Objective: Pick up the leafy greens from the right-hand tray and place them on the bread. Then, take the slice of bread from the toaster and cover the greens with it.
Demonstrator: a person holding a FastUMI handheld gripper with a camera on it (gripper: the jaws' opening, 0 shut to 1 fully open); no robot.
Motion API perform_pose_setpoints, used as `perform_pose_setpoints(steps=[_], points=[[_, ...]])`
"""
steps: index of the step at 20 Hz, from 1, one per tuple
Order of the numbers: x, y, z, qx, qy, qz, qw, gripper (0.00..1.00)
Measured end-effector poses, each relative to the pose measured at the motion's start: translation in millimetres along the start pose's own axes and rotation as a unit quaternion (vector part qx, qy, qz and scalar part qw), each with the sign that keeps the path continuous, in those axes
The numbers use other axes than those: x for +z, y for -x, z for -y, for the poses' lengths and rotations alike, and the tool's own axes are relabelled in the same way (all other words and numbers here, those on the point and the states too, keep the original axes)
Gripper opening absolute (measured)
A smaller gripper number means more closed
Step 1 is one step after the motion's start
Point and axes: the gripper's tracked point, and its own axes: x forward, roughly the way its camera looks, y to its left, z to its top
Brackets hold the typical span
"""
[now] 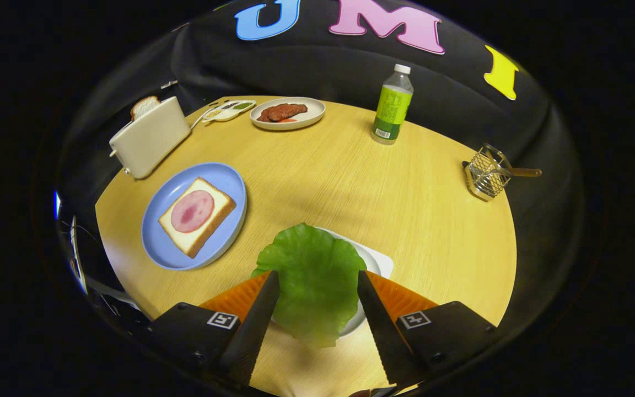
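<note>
Round wooden table [350, 182] against black cloth; jaws spread wide around leafy greens [312, 281], grip unclear.

The gripper [317, 278] carries two long, tapering wedge-shaped fingers. Ribbed orange panels flank each one at ten and two o'clock, and behind them sit black housings, each bearing a square black-and-white marker tag.
</note>
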Motion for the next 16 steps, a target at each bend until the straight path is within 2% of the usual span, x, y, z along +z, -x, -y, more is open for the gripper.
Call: perform_pose_setpoints(steps=[2,6,10,11,13,14,15,16], points=[[-1,-12,-3,0.013,0.007,-0.007,1.000,0.90],[-7,-31,-7,0.031,0.006,-0.029,0.999,0.81],[-9,-36,0,0.021,0.012,-0.034,0.999,0.79],[-9,-37,-1,0.019,0.012,-0.033,0.999,0.71],[-7,-36,1,0.015,0.010,-0.031,0.999,0.68],[-7,-38,2,0.013,0.001,-0.027,1.000,0.60],[-7,-39,3,0.009,-0.002,-0.028,1.000,0.33],[-7,-38,3,0.010,-0.005,-0.027,1.000,0.21]])
